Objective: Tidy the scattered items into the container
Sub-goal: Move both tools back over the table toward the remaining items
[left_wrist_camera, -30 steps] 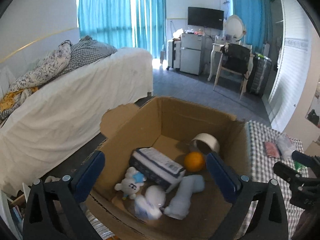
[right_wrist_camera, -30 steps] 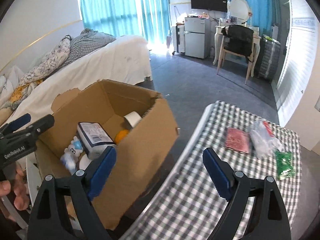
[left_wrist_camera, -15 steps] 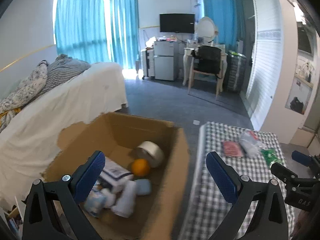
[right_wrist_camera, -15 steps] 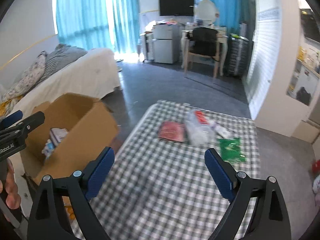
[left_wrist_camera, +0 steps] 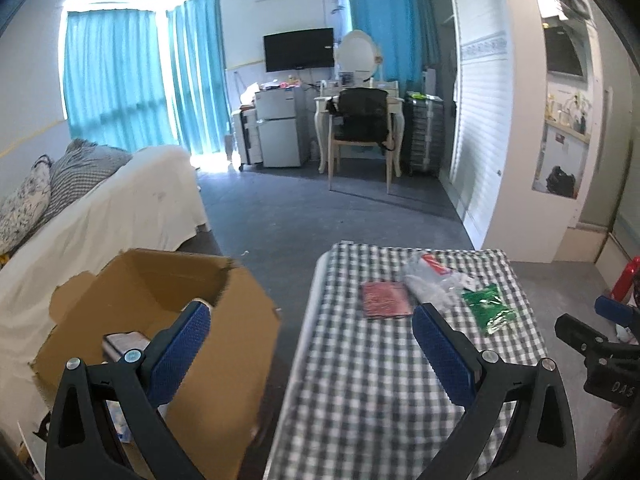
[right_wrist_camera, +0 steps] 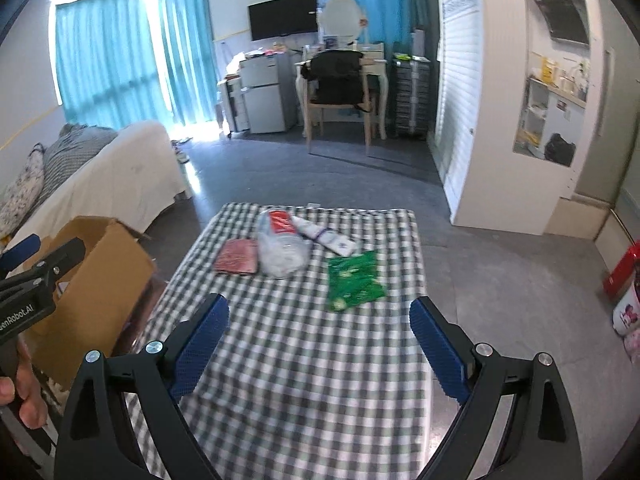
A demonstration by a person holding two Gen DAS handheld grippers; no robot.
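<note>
At the far left, the cardboard box (left_wrist_camera: 160, 320) is sitting on the floor beside the bed, just off the left edge of the counter (right_wrist_camera: 304, 360), with at least 1 packet lying inside it; the rest of its contents are hidden by the near wall. The left tool (left_wrist_camera: 310, 338) is hovering between the box and the counter, its blue pads spread wide and gripping nothing. Moving right, 4 items are lying scattered at the far end of the checked cloth: a dark red packet (right_wrist_camera: 236, 262), a clear plastic bag with a red label (right_wrist_camera: 282, 248) touching it, a white tube (right_wrist_camera: 324, 236) just behind the bag, and a green packet (right_wrist_camera: 354, 280) nearest the right edge. The right tool (right_wrist_camera: 320, 338) is facing these items from the near end of the counter, its pads also spread and empty.

The step in hand appears to be a reach for the next item, with the tidying only partly done. The next move is probably calling for the right tool to travel forward and lower over the green packet. That packet is lying flat, so the pads will likely need to pinch an edge.
</note>
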